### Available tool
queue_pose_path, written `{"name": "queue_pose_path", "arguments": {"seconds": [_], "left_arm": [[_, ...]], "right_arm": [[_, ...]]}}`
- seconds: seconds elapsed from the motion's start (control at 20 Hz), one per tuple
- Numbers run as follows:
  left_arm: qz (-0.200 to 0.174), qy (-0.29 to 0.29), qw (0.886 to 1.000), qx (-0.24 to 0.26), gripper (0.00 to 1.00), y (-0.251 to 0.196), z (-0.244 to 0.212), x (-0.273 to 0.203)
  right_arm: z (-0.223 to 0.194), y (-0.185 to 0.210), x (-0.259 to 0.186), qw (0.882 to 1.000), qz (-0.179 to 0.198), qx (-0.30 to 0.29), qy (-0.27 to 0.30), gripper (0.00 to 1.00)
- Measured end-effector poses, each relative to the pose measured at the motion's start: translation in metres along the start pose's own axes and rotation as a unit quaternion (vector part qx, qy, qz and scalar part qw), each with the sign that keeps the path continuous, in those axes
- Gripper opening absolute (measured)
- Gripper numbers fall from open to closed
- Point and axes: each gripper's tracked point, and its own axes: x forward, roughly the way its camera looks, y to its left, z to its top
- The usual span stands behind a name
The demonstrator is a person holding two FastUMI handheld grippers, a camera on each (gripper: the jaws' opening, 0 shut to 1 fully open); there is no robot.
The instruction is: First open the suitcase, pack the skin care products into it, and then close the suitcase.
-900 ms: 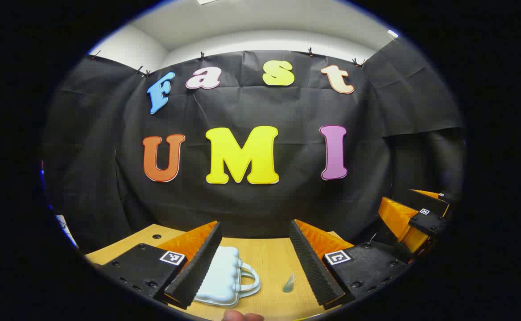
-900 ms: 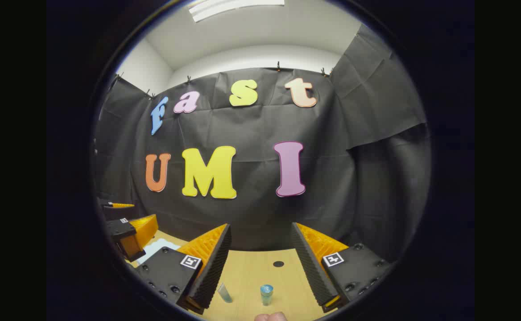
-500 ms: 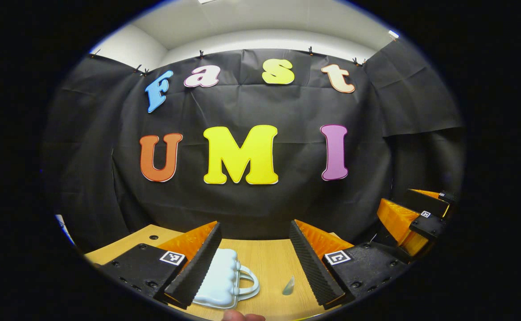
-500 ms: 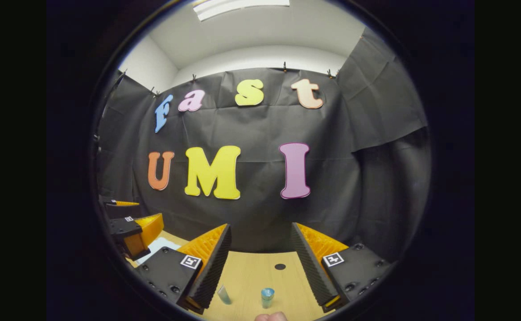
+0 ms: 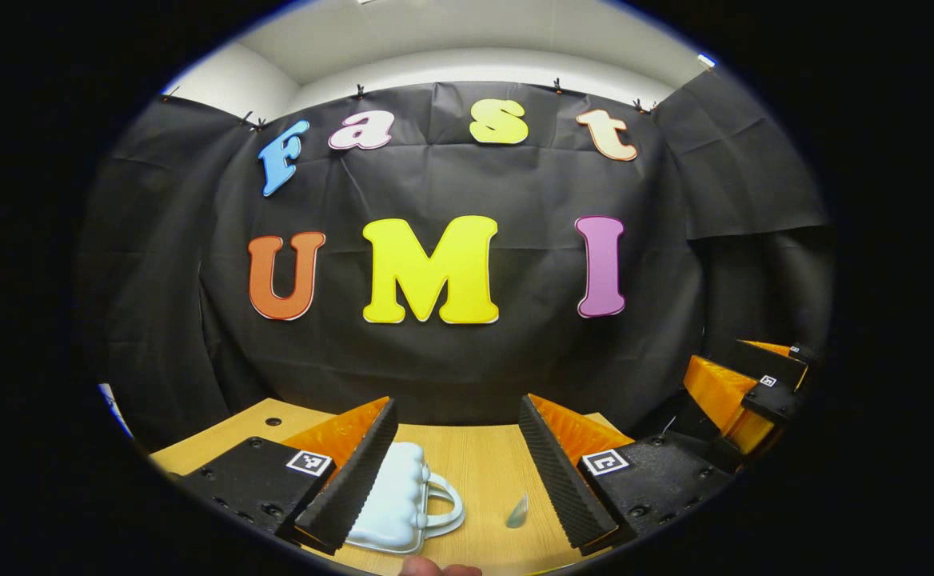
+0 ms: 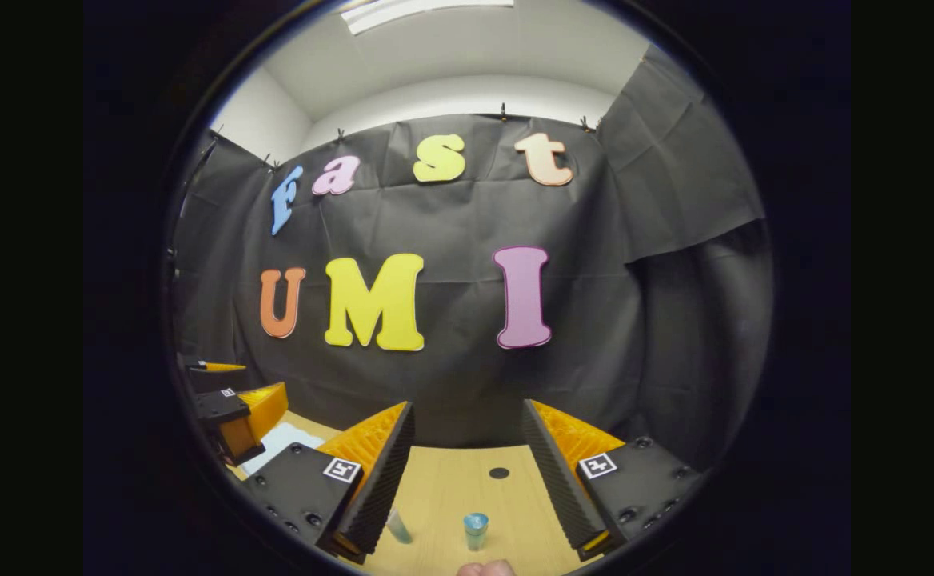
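Note:
A small pale-blue suitcase (image 5: 397,502) with a looped handle lies closed on the wooden table (image 5: 475,460), partly behind my left gripper's left finger. A small clear tube (image 5: 517,512) lies to its right. My left gripper (image 5: 457,476) hangs open above them, holding nothing. In the right gripper view, a small blue-capped bottle (image 6: 475,529) stands on the table and a clear tube (image 6: 397,526) leans by the left finger. My right gripper (image 6: 467,472) is open and empty above them. A corner of the suitcase (image 6: 279,442) shows at the left.
The other gripper (image 5: 743,396) is at the right edge of the left gripper view, and the left one (image 6: 235,412) at the left edge of the right gripper view. A round hole (image 6: 499,473) is in the tabletop. The black cloth wall stands close behind.
Both views have tilted slightly downward, so the wall sits a little higher in the frame. The suitcase, tube and bottle have not moved. Both grippers stay open.

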Motion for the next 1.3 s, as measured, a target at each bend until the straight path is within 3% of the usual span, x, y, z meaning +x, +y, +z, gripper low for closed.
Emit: {"name": "queue_pose_path", "arguments": {"seconds": [0.35, 0.5, 0.6, 0.8, 1.0, 1.3], "left_arm": [[-0.052, 0.040, 0.997, 0.031, 0.98, -0.013, -0.041, 0.002], [-0.065, 0.066, 0.990, 0.106, 0.98, -0.011, -0.066, 0.008], [-0.081, 0.109, 0.977, 0.166, 0.99, -0.008, -0.103, 0.016], [-0.126, 0.177, 0.935, 0.279, 0.99, -0.006, -0.166, 0.028], [-0.154, 0.262, 0.872, 0.383, 0.99, 0.012, -0.225, 0.035], [-0.174, 0.272, 0.803, 0.501, 0.97, 0.019, -0.249, 0.052]], "right_arm": [[-0.028, -0.025, -0.011, 0.999, -0.017, -0.010, 0.030, 0.80], [-0.041, -0.033, -0.017, 0.998, -0.021, -0.022, 0.047, 0.80], [-0.048, -0.038, -0.023, 0.998, -0.019, -0.025, 0.053, 0.80], [-0.062, -0.059, -0.032, 0.996, -0.036, -0.034, 0.071, 0.80], [-0.067, -0.081, -0.039, 0.994, -0.056, -0.042, 0.082, 0.80], [-0.069, -0.107, -0.046, 0.992, -0.087, -0.040, 0.085, 0.80]]}}
